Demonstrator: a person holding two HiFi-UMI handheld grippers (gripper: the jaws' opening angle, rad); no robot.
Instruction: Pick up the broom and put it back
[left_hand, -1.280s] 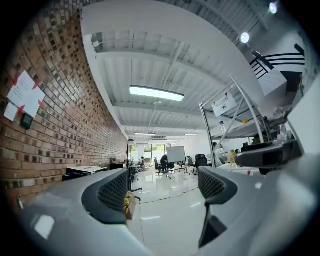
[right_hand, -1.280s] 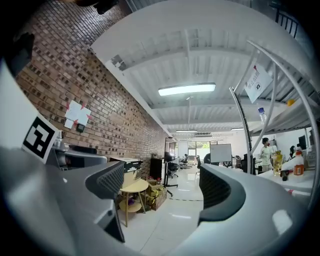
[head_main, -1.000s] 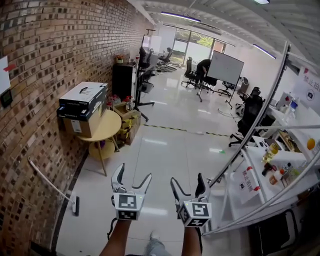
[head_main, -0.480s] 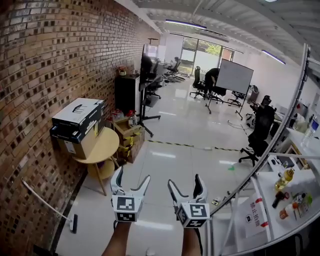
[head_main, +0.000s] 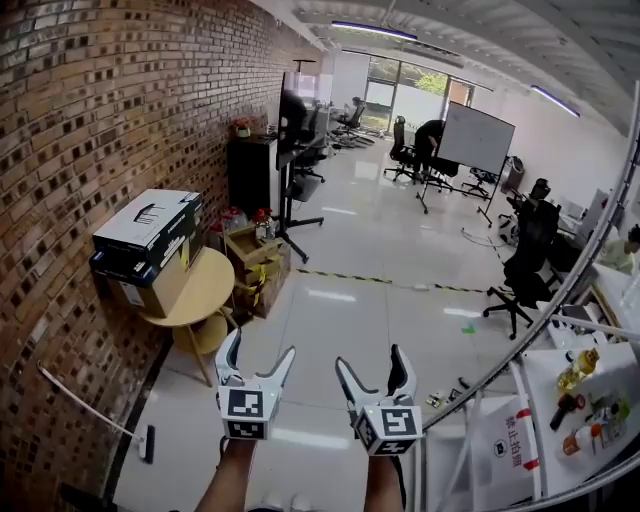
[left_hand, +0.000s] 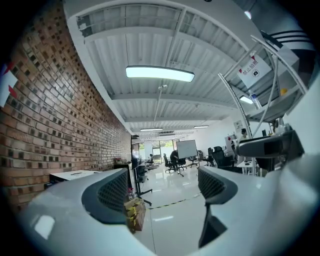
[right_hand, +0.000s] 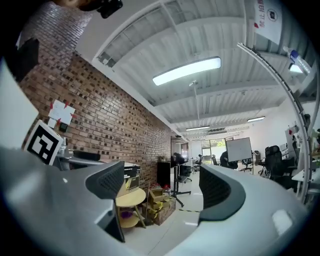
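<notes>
The broom (head_main: 92, 405) leans low against the brick wall at the lower left of the head view, its white handle slanting down to a dark head (head_main: 150, 444) on the floor. My left gripper (head_main: 260, 345) is held level in front of me, open and empty, to the right of the broom and well clear of it. My right gripper (head_main: 371, 358) is beside it, also open and empty. In the left gripper view the gripper (left_hand: 160, 187) frames only floor and office. The right gripper (right_hand: 160, 192) in its own view frames the wall side. The broom shows in neither gripper view.
A round yellow table (head_main: 215, 280) with stacked cardboard boxes (head_main: 145, 235) stands by the brick wall ahead left, with an open carton (head_main: 255, 262) on the floor behind it. A white shelf rack (head_main: 545, 400) with bottles fills the right. Office chairs (head_main: 525, 265) and a whiteboard (head_main: 477, 140) stand farther off.
The view has travelled along the wall: the table, boxes and broom have slid toward the lower left. Both grippers stay open, side by side.
</notes>
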